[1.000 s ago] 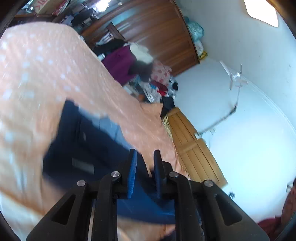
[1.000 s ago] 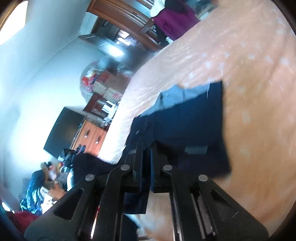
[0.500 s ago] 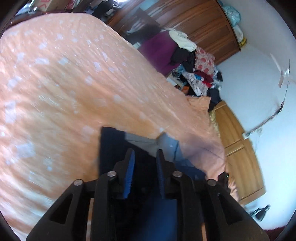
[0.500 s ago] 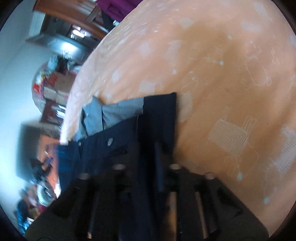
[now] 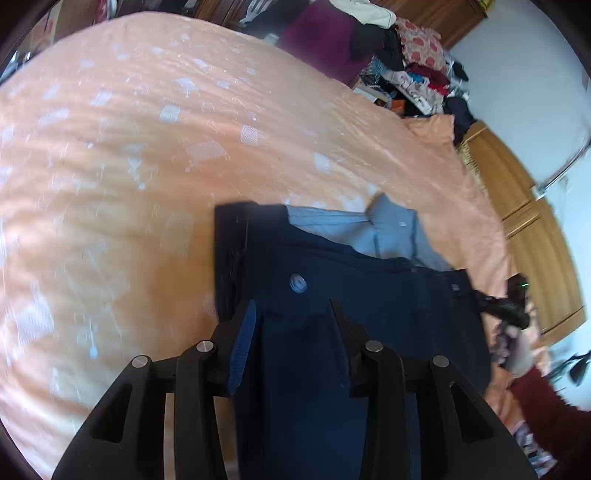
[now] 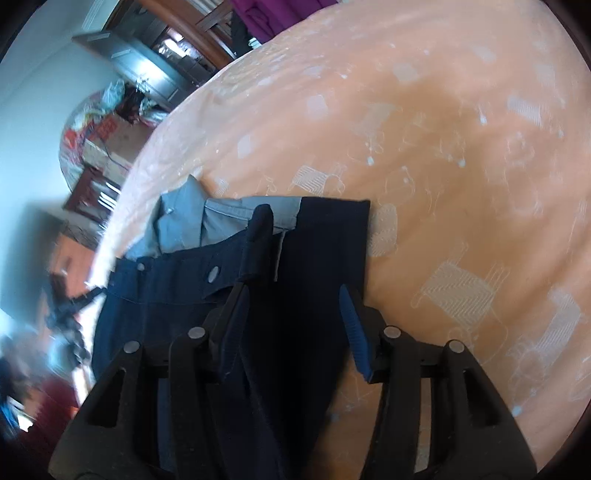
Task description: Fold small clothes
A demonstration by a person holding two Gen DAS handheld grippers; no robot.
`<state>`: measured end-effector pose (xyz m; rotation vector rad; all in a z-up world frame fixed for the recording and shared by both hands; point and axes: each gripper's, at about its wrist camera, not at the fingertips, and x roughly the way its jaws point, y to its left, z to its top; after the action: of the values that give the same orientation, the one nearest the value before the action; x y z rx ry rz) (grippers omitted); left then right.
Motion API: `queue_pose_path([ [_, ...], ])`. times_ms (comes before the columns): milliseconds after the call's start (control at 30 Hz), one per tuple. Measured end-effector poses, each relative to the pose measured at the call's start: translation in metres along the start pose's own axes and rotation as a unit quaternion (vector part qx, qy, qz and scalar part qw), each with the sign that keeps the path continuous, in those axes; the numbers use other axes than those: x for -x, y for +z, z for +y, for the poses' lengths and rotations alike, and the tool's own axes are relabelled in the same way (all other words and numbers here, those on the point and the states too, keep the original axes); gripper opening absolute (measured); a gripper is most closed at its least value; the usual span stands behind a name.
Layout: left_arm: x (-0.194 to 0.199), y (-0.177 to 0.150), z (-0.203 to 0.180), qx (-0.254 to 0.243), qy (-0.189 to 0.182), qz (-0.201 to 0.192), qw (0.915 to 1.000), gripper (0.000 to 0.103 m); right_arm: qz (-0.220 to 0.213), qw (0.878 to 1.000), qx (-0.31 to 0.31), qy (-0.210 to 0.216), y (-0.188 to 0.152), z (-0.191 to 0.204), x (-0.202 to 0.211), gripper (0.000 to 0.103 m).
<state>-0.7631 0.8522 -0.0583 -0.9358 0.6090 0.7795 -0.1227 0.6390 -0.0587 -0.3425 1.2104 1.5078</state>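
Note:
Dark navy shorts (image 5: 369, 306) with a grey inner lining (image 5: 391, 232) and a metal button (image 5: 297, 283) lie flat on the orange patterned bedsheet (image 5: 147, 166). My left gripper (image 5: 293, 314) is open just over the waistband's left part, with fabric running between its fingers. In the right wrist view the same shorts (image 6: 325, 258) lie on the sheet (image 6: 461, 184), grey lining (image 6: 184, 221) at the far left. My right gripper (image 6: 293, 295) is open over the shorts' right edge, its blue-padded fingers either side of the cloth.
Heaped clothes (image 5: 413, 62) and a purple garment (image 5: 325, 33) sit beyond the bed's far edge. A wooden wardrobe (image 5: 535, 240) stands to the right. A hand with the other gripper (image 5: 513, 314) shows at the right. A dark cabinet (image 6: 147, 62) and boxes (image 6: 107, 136) stand far left.
Both grippers came down toward the bed with the shorts and opened. The shorts, held up a second ago, now lie spread on the sheet.

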Motion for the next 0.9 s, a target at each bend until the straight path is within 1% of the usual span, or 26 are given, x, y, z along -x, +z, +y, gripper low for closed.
queue_pose_path([
  [33, -0.004, 0.002, -0.002, -0.011, 0.016, -0.003, 0.9998, 0.040, -0.007, 1.000, 0.017, -0.014, -0.002, 0.004, 0.002, 0.050],
  [100, -0.009, 0.006, -0.003, -0.027, 0.029, -0.006, 0.9992, 0.040, -0.021, 0.997, 0.059, -0.048, -0.006, 0.015, 0.006, 0.050],
  [133, -0.011, 0.007, -0.003, -0.036, 0.033, -0.008, 0.9988, 0.040, -0.026, 0.995, 0.077, -0.061, -0.009, 0.020, 0.007, 0.050],
  [233, -0.017, 0.004, -0.003, -0.049, 0.030, -0.003, 0.9984, 0.040, -0.040, 0.990, 0.106, -0.082, -0.009, 0.029, 0.010, 0.050],
  [300, -0.013, 0.002, -0.001, -0.050, 0.023, -0.012, 0.9984, 0.040, -0.047, 0.989, 0.112, -0.081, -0.006, 0.032, 0.012, 0.050],
  [367, -0.011, 0.000, 0.002, -0.045, 0.013, -0.023, 0.9986, 0.042, -0.062, 0.988, 0.114, -0.078, -0.002, 0.036, 0.017, 0.050],
  [400, -0.009, -0.001, 0.003, -0.044, 0.009, -0.025, 0.9987, 0.042, -0.072, 0.990, 0.106, -0.063, 0.001, 0.036, 0.022, 0.050],
  [467, -0.005, -0.002, 0.001, -0.048, -0.001, -0.026, 0.9985, 0.042, -0.079, 0.991, 0.097, -0.047, 0.004, 0.039, 0.026, 0.050],
  [533, 0.006, -0.003, 0.004, -0.037, -0.027, -0.042, 0.9980, 0.042, -0.067, 0.993, 0.092, -0.032, 0.004, 0.041, 0.020, 0.050],
  [600, 0.013, -0.002, 0.002, -0.038, -0.044, -0.055, 0.9968, 0.043, -0.050, 0.994, 0.097, -0.029, 0.003, 0.044, 0.009, 0.050],
  [633, 0.012, -0.002, 0.001, -0.043, -0.047, -0.055, 0.9964, 0.045, -0.042, 0.994, 0.098, -0.027, 0.003, 0.045, 0.004, 0.050],
  [667, 0.011, -0.001, -0.002, -0.049, -0.042, -0.054, 0.9965, 0.049, -0.034, 0.994, 0.098, -0.026, 0.004, 0.046, -0.002, 0.050],
  [767, -0.002, 0.006, -0.004, -0.054, -0.016, -0.042, 0.9975, 0.052, -0.027, 0.994, 0.099, -0.032, 0.004, 0.048, -0.012, 0.051],
  [800, -0.007, 0.008, -0.004, -0.057, 0.010, -0.041, 0.9975, 0.052, -0.026, 0.994, 0.099, -0.035, 0.004, 0.049, -0.013, 0.052],
  [833, -0.009, 0.010, -0.004, -0.058, 0.026, -0.042, 0.9971, 0.052, -0.028, 0.994, 0.098, -0.036, 0.003, 0.049, -0.013, 0.052],
  [900, -0.013, 0.011, -0.004, -0.063, 0.049, -0.044, 0.9958, 0.053, -0.028, 0.994, 0.098, -0.035, 0.002, 0.048, -0.012, 0.052],
])
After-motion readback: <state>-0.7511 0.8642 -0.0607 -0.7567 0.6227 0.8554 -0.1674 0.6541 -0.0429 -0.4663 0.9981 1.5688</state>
